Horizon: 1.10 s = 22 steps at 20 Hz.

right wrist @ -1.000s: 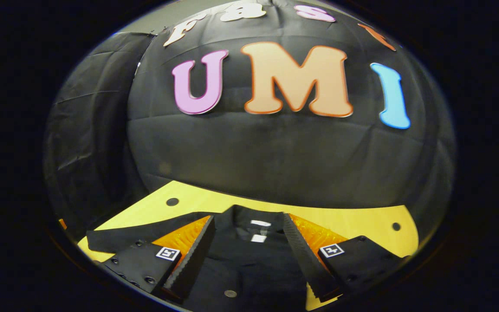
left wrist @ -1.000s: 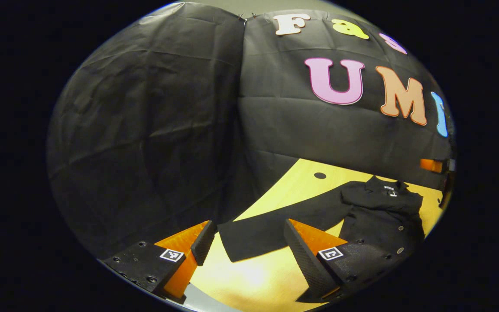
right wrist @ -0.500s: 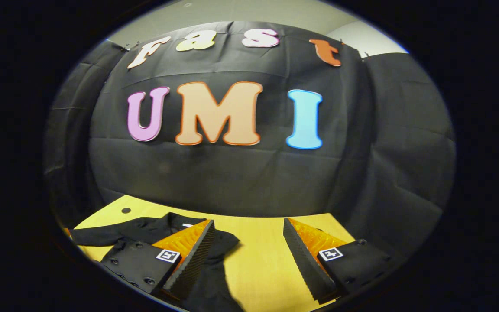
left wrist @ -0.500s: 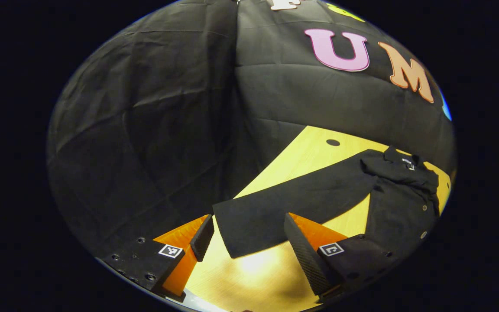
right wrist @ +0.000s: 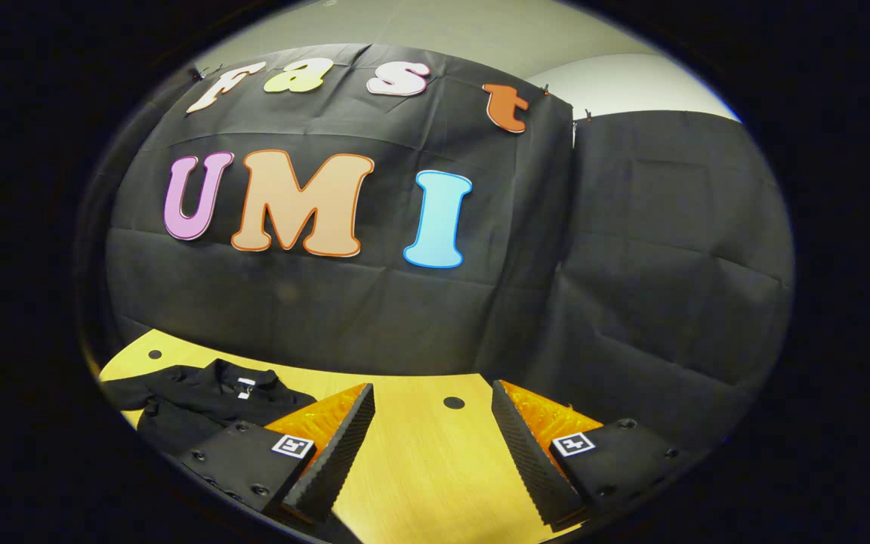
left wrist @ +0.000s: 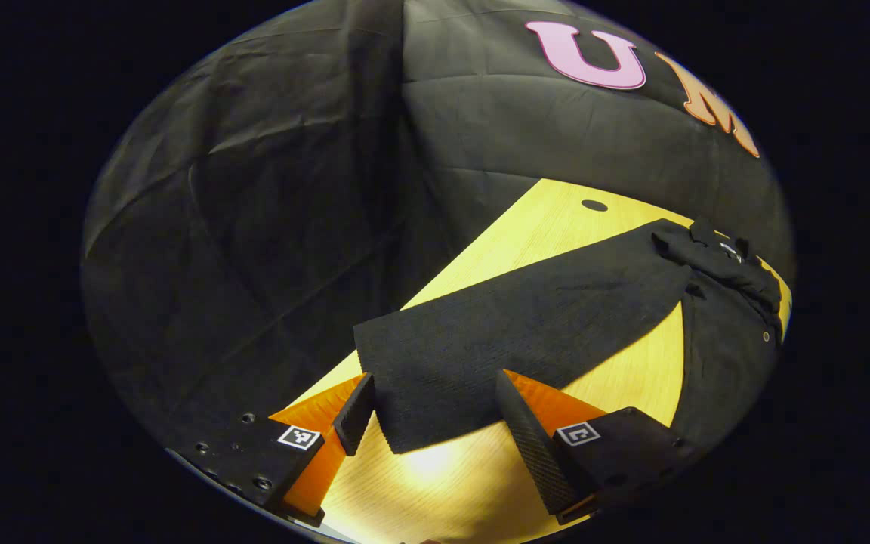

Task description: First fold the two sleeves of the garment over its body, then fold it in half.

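On the worktop (left wrist: 556,227) the black garment (left wrist: 722,332) lies flat, soft and light, its sleeve (left wrist: 510,332) cuff between the wide-open, empty fingers of left gripper (left wrist: 435,423); pinch cuff edge w/ both fingers; right gripper (right wrist: 435,446) also open, empty.

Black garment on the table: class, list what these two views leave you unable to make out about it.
- Left gripper view: the garment's hem and far sleeve are cut off by the view's edge.
- Left gripper view: whether the left gripper touches the sleeve is unclear.
- Right gripper view: the right gripper's finger hides the lower body.
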Motion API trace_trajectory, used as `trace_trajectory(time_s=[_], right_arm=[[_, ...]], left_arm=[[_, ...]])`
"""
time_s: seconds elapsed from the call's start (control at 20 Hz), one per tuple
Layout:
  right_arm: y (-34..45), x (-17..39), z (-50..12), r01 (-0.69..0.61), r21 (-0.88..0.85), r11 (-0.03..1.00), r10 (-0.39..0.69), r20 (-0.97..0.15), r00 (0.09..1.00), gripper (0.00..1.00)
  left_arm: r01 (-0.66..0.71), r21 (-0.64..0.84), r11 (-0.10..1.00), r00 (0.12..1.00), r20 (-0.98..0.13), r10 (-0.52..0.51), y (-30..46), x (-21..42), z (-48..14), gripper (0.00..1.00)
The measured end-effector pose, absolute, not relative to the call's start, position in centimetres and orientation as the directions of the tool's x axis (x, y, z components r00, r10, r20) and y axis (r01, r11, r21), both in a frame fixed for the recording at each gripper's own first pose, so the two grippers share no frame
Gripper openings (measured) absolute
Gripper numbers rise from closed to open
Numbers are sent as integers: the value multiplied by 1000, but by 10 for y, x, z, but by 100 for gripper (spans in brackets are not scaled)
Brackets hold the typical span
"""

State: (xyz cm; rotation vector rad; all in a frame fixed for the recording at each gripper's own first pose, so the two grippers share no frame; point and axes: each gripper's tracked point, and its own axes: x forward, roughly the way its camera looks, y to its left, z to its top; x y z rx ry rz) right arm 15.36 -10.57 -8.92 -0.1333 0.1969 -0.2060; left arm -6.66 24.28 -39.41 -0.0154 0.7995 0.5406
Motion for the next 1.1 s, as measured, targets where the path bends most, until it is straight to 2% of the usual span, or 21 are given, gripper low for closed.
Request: trace_trajectory(time_s=[0.1,0.15,0.35,0.4,0.45,0.5,0.6,0.7,0.85,0.9,0.95,1.1], right_arm=[[-111,151,-89,207,-150,967,-232,-176,957,98],[-113,151,-88,211,-155,965,-237,-172,956,98],[-106,150,-89,190,-169,967,-219,-175,960,99],[-103,151,-93,178,-163,970,-208,-188,960,96],[-101,150,-97,168,-154,974,-198,-203,959,100],[-100,150,-100,161,-145,976,-190,-209,959,100],[-99,151,-105,160,-136,978,-187,-215,958,99],[-102,150,-107,164,-149,975,-194,-215,957,99],[-108,144,-104,169,-164,972,-202,-208,957,96],[-111,141,-105,174,-161,972,-206,-209,956,99],[-114,139,-106,179,-157,971,-211,-212,954,99],[-122,134,-112,196,-153,969,-228,-225,948,99]], left_arm=[[-467,173,867,587,-673,450,242,-63,-394,98],[-470,164,867,583,-680,445,239,-67,-395,94],[-527,124,841,592,-657,468,242,-66,-396,94],[-529,118,840,594,-656,466,240,-65,-399,93],[-525,123,842,592,-658,466,239,-64,-398,92],[-509,120,852,597,-663,451,237,-62,-399,89],[-480,102,872,607,-679,413,228,-58,-399,80],[-460,78,885,621,-684,383,222,-55,-399,61],[-484,9,875,653,-662,368,217,-47,-401,25],[-500,-22,866,664,-651,367,215,-47,-396,12],[-511,-52,858,673,-645,362,215,-46,-394,3],[-531,-133,837,694,-634,340,217,-48,-394,0]])
